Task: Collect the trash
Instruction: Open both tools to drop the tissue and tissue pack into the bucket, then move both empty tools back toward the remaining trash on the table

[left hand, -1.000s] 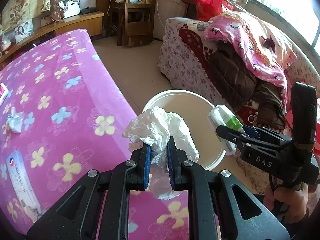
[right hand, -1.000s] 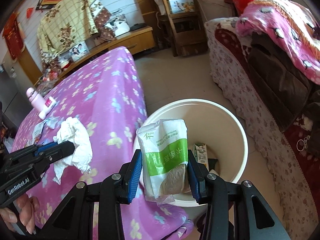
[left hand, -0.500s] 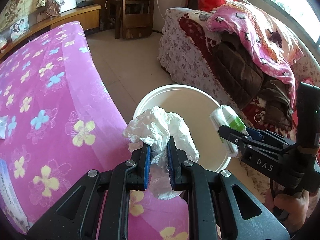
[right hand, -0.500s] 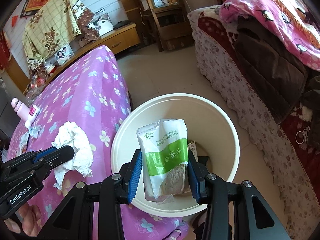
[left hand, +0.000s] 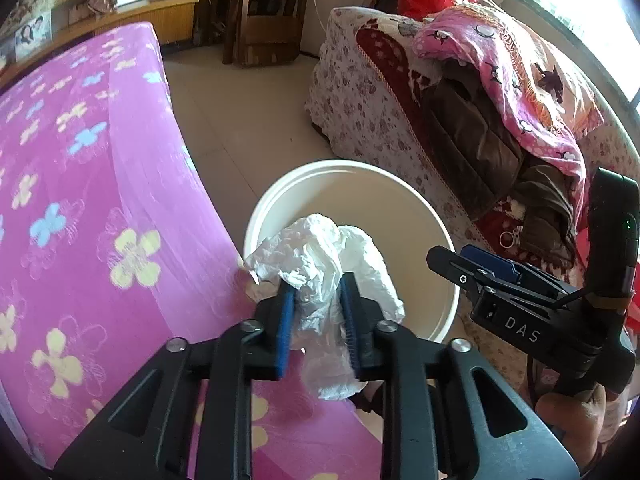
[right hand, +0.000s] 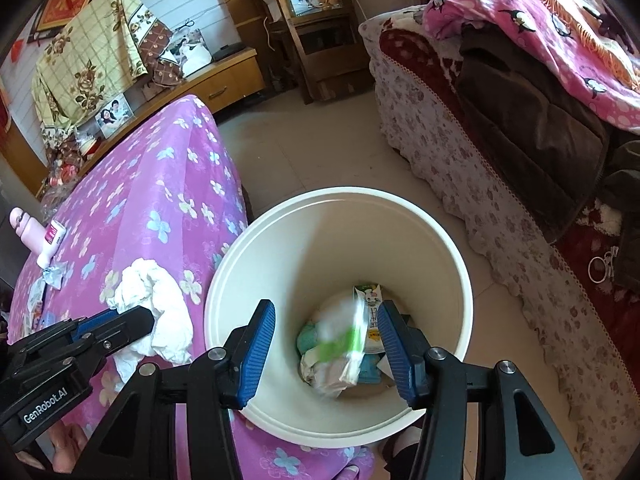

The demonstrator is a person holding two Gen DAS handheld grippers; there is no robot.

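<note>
My left gripper [left hand: 316,292] is shut on a crumpled white tissue [left hand: 320,256] and holds it over the near rim of the white bin [left hand: 360,168]. The tissue also shows in the right wrist view [right hand: 156,304], at the table's edge beside the bin [right hand: 440,248]. My right gripper [right hand: 326,328] is open and empty above the bin's mouth. The green-and-white packet [right hand: 348,344] is blurred below it, inside the bin among other trash. The right gripper also shows in the left wrist view [left hand: 460,260].
A table with a pink flowered cloth [right hand: 160,208] stands left of the bin, with a pink bottle [right hand: 28,236] and small scraps [right hand: 54,276] on it. A sofa piled with blankets [right hand: 540,120] is right. A wooden chair [right hand: 312,24] stands behind.
My right gripper moved over the bin, opened and let go of the green-and-white packet, which dropped into the bin. My left gripper moved right with the tissue to the bin's rim.
</note>
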